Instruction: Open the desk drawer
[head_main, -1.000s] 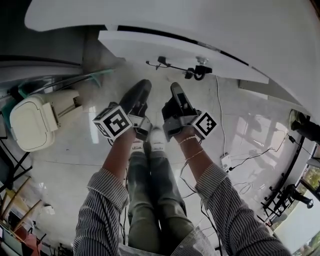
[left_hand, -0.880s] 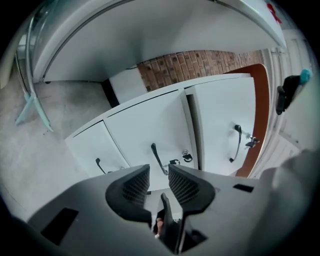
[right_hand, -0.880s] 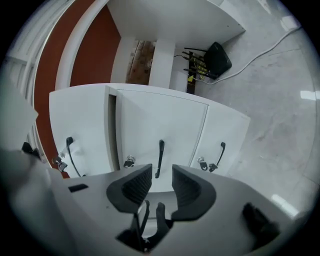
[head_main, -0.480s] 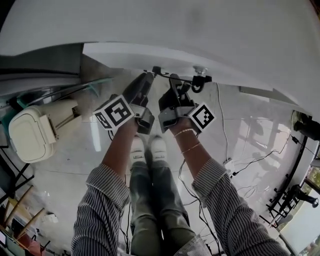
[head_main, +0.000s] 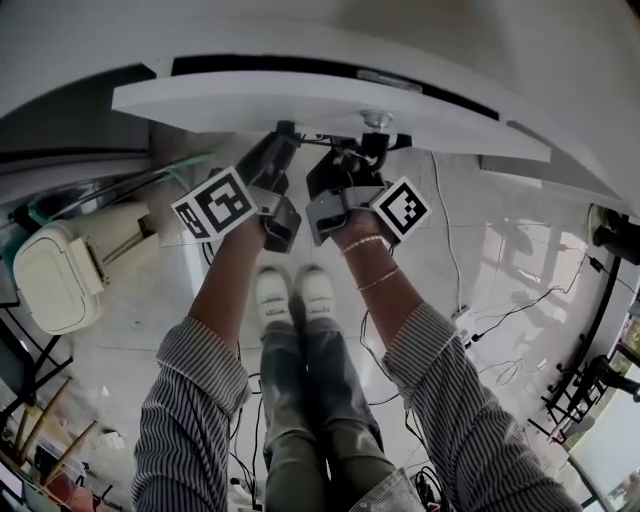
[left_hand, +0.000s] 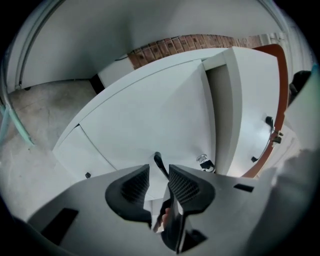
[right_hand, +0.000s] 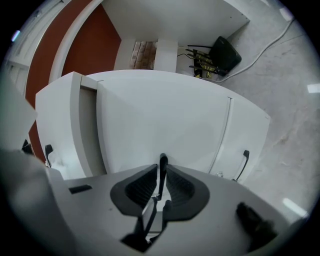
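Both grippers are now reaching in under the edge of the desk (head_main: 420, 50), where a second ago they were hanging well short of it. The person is leaning in with them, so the desk is filling more of the top of the head view. The bigger change is happening at the right gripper (right_hand: 161, 174). Its jaws have just been closing, and they are now pinching the thin black handle (right_hand: 162, 161) of the drawer (right_hand: 165, 115), a pad pressing on each side of the bar. The left gripper (left_hand: 159, 172) is lagging behind. Its jaws are standing apart with the handle rising between them, the bar leaning toward the right-hand pad and leaving a clear gap on the other side, so it is not gripping anything yet. The drawer is sitting just under the desk top, straight ahead of both grippers. Its white front is showing no sign of having slid out in either gripper view, so I am judging it still shut. For the task, this is looking like the end of the reach, with the grasp half made. A pull back toward the person is shaping up as the next step. One clenched gripper is probably enough to start it, though so thin a bar is offering little purchase if the pull is coming at an angle.
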